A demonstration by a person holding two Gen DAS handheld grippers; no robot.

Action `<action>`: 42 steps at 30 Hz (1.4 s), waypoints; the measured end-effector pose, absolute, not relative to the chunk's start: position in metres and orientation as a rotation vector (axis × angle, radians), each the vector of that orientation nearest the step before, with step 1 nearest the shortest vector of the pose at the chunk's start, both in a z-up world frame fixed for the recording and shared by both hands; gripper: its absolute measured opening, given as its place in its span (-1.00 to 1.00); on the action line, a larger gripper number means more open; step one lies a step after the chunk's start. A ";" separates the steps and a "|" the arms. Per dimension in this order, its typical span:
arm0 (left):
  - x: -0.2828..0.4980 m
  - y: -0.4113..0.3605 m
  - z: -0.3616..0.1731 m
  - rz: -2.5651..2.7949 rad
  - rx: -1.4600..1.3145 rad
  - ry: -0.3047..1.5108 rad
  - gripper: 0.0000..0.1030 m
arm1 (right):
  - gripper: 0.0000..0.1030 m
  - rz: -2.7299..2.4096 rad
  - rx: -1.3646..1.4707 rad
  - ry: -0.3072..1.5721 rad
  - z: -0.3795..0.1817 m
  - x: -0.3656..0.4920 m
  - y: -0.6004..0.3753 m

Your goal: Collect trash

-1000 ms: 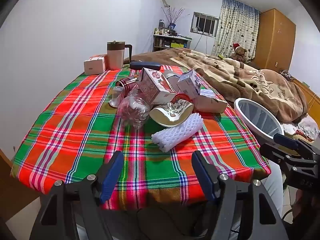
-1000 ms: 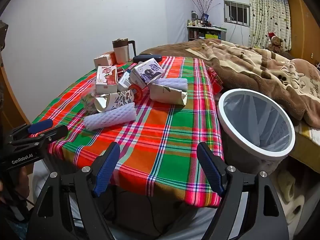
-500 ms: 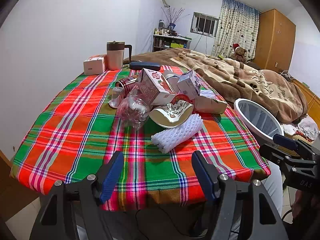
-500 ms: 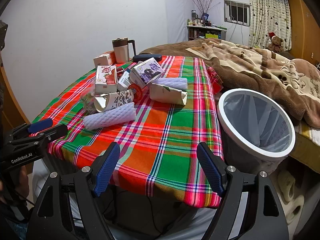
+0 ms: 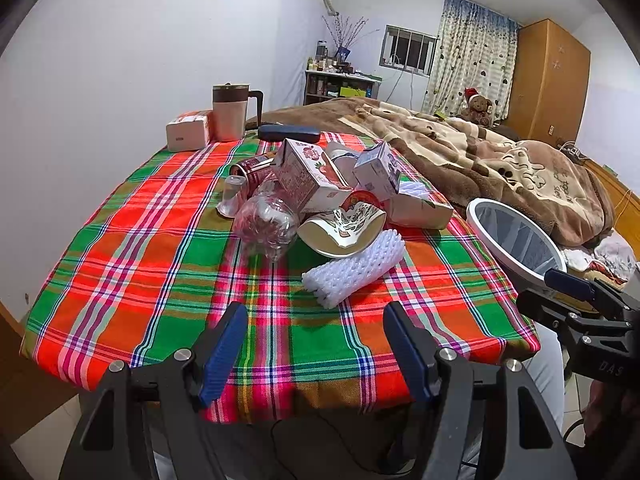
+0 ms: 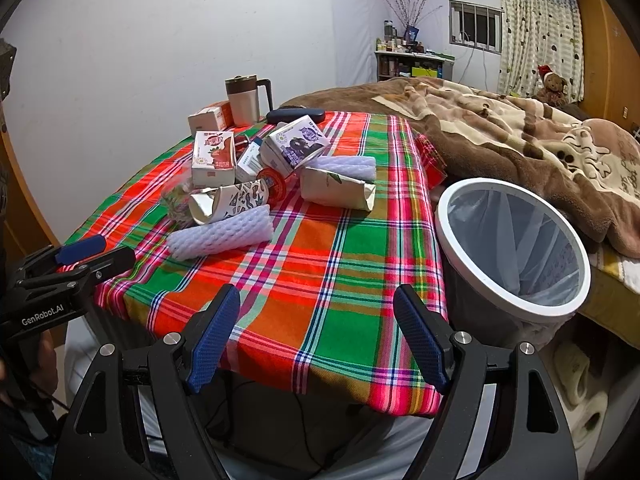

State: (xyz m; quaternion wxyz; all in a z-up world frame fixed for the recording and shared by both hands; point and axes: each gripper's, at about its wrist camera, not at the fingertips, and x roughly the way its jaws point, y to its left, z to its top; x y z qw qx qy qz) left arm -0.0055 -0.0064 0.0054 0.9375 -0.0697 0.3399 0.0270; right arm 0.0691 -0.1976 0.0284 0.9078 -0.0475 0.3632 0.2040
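**Both hand-held grippers hover at the table edge, trash untouched**

The left hand-held gripper (image 5: 314,342) hangs with its jaws spread wide and empty above the near edge of the plaid table (image 5: 132,264). At its 12 o'clock lies the trash pile (image 5: 320,196), with a white foam net (image 5: 354,268) nearest. The right hand-held gripper (image 6: 318,334) is likewise spread and empty. The white-rimmed bin (image 6: 516,240) stands beside the table at its 2 o'clock.
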 end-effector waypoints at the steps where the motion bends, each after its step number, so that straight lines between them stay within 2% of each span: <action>1: -0.005 -0.006 0.005 0.055 -0.143 0.695 0.35 | 0.56 0.421 -0.099 0.749 0.028 0.069 -0.198; 42: -0.002 -0.007 0.005 0.040 -0.141 0.696 0.35 | 0.56 0.421 -0.097 0.751 0.029 0.069 -0.198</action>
